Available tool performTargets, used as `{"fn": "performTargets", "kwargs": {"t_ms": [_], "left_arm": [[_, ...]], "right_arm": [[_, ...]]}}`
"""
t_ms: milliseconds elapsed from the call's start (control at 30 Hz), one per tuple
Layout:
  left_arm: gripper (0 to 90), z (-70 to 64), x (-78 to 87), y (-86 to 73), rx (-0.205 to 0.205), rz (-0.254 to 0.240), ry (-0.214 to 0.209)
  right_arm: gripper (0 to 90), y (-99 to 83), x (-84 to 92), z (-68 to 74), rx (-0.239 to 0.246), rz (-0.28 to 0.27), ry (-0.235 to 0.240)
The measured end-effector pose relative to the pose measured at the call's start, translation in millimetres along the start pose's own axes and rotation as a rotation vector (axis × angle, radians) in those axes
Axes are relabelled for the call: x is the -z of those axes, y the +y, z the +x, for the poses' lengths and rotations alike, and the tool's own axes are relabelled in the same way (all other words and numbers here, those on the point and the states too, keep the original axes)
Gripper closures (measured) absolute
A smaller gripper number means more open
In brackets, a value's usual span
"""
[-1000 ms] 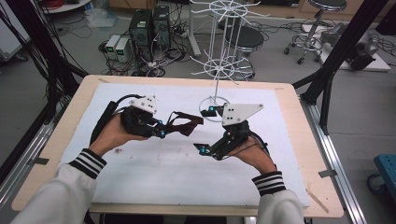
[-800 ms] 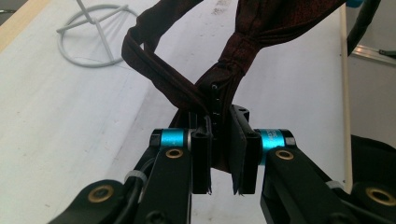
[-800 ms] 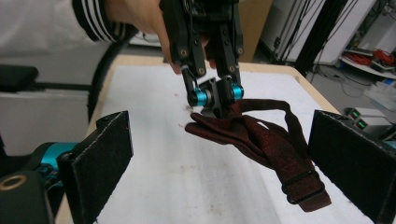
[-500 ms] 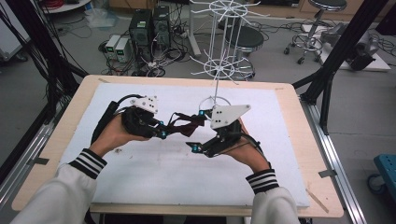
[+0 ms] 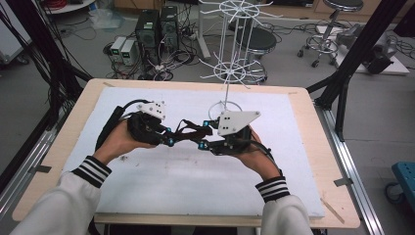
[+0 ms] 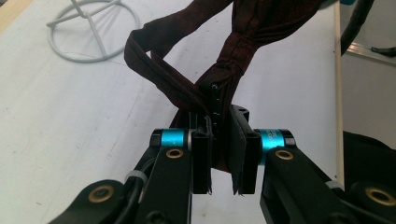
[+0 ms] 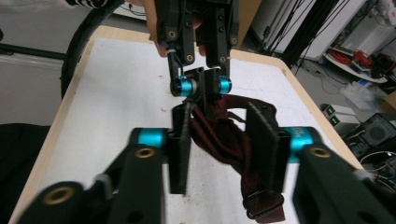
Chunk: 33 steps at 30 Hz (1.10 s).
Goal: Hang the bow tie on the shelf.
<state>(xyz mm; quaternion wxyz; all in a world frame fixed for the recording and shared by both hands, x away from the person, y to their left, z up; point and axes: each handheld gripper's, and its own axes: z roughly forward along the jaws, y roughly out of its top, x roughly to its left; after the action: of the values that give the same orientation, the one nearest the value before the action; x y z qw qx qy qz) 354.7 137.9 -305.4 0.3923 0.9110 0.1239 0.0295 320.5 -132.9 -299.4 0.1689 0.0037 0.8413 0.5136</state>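
Left of centre in the high view, the left hand-held gripper sits in the person's left hand, a grey three-cornered plate on its top. In the left gripper view its jaws are clamped on the gathered, knotted part of a dark red fabric strap; the cloth is pinched flat between the pads and rises toward the upper middle of that frame, one loop bending off to the upper left.

At the centre of the high view the strap hangs between the two tools, above the white mat that covers the wooden desk. It appears lifted off the mat, though this cannot be confirmed.

Just right of centre, the right hand-held gripper is held in the right hand, also under a grey plate. In the right gripper view its jaws stand apart with a clear gap between the pads, and the strap passes through that gap without being squeezed; a black buckle lies on the strap at the lower right of that frame. The left hand-held gripper shows beyond, at upper centre, pinching the far end.

Behind the tools, at upper centre of the high view, a white wire display stand rests its ring base on the mat; that base appears at the upper left of the left gripper view
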Motion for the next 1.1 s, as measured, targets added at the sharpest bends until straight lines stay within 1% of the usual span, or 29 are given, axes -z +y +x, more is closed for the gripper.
{"fn": "performTargets", "kwargs": {"t_ms": [33, 100, 133, 167, 267, 300, 367, 400, 433, 467, 500, 533, 600, 633, 667, 700, 733, 767, 800, 833, 867, 900, 967, 1000, 1033, 1100], "left_arm": [[80.2, -0.2, 0.0, -0.1, 0.002, -0.001, -0.002], [80.2, -0.4, -0.1, 0.0, 0.002, -0.002, -0.004], [80.3, -0.5, -0.3, 0.0, 0.001, -0.001, -0.004], [80.3, -0.5, -0.4, 0.1, -0.002, 0.000, -0.001], [80.2, -0.7, -0.3, -0.1, -0.010, 0.004, 0.000], [80.2, -0.9, -0.4, -0.2, -0.010, 0.000, -0.001], [80.0, -0.8, 0.3, -0.3, -0.010, -0.001, -0.002], [79.6, -0.8, 0.3, -0.5, -0.009, -0.011, 0.001], [78.5, -0.8, 0.6, -0.6, -0.007, -0.017, 0.004], [72.8, -0.1, 1.3, -1.0, -0.014, -0.022, 0.007], [72.8, 0.3, 1.5, -1.5, -0.013, -0.033, 0.019], [66.7, 0.3, 1.6, -1.9, -0.004, -0.040, 0.032], [52.6, 0.9, 2.5, -3.0, -0.004, -0.048, 0.043], [45.3, 0.4, 2.5, -4.0, -0.008, -0.064, 0.050], [35.6, -0.7, 2.2, -4.8, -0.009, -0.082, 0.072], [26.2, -1.3, 1.6, -5.3, -0.011, -0.084, 0.104], [13.1, -1.2, 0.9, -5.6, -0.013, -0.080, 0.111], [6.1, -1.0, 0.2, -6.3, -0.003, -0.084, 0.115], [1.8, -0.2, 0.6, -7.1, 0.003, -0.081, 0.115], [1.7, -0.2, 1.0, -8.4, 0.004, -0.095, 0.124], [1.7, 0.0, 1.8, -9.6, 0.007, -0.107, 0.123], [1.7, 0.7, 3.2, -10.1, 0.005, -0.101, 0.118], [1.7, 0.6, 5.4, -10.8, 0.007, -0.110, 0.132], [1.7, 0.8, 6.2, -11.5, 0.009, -0.121, 0.129], [1.7, 0.7, 7.8, -11.7, 0.007, -0.113, 0.135], [1.7, 0.2, 9.4, -13.1, 0.007, -0.124, 0.135]], "right_arm": [[72.3, -0.1, 0.4, 0.5, -0.007, 0.006, -0.001], [78.8, -0.1, 1.1, 0.2, -0.009, 0.010, 0.005], [81.2, 0.1, 0.7, -0.4, 0.008, 0.006, 0.001], [82.5, 0.3, 0.7, -0.2, 0.015, 0.011, 0.002], [83.7, 0.4, 0.0, -0.3, 0.010, 0.012, 0.011], [83.9, 0.2, 0.4, -0.4, -0.002, 0.013, 0.015], [83.9, 0.3, 0.5, -1.4, 0.001, 0.006, 0.015], [83.9, 0.2, 0.8, -1.3, -0.010, 0.006, 0.021], [83.9, 0.2, 0.9, -1.8, -0.007, 0.003, 0.016], [83.9, 0.2, 1.7, -1.6, -0.018, 0.004, 0.018], [83.9, 0.2, 1.7, -1.6, -0.018, 0.004, 0.018], [83.9, 0.1, 2.1, -1.5, -0.021, 0.009, 0.015], [83.9, -0.1, 2.5, -2.3, -0.018, 0.009, 0.008], [83.9, -0.3, 2.7, -2.1, -0.022, 0.015, 0.008], [83.9, -0.6, 2.6, -2.7, -0.021, 0.013, 0.007], [83.8, -0.8, 2.7, -2.7, -0.024, 0.015, 0.005], [83.9, -1.0, 2.9, -2.8, -0.028, 0.019, 0.006], [83.8, -1.1, 3.2, -2.9, -0.034, 0.018, 0.004], [83.8, -1.1, 3.5, -3.1, -0.039, 0.020, 0.002], [83.8, -1.2, 3.8, -3.8, -0.034, 0.018, -0.005], [83.8, -1.6, 4.1, -4.2, -0.038, 0.015, -0.006], [83.8, -1.7, 4.8, -4.6, -0.040, 0.016, -0.004], [83.8, -1.9, 5.9, -4.5, -0.047, 0.016, -0.005], [83.8, -2.1, 6.4, -5.4, -0.047, 0.011, -0.009], [83.8, -2.1, 7.2, -5.5, -0.051, 0.012, -0.014], [83.8, -2.6, 8.2, -6.6, -0.053, 0.008, -0.017]]}}
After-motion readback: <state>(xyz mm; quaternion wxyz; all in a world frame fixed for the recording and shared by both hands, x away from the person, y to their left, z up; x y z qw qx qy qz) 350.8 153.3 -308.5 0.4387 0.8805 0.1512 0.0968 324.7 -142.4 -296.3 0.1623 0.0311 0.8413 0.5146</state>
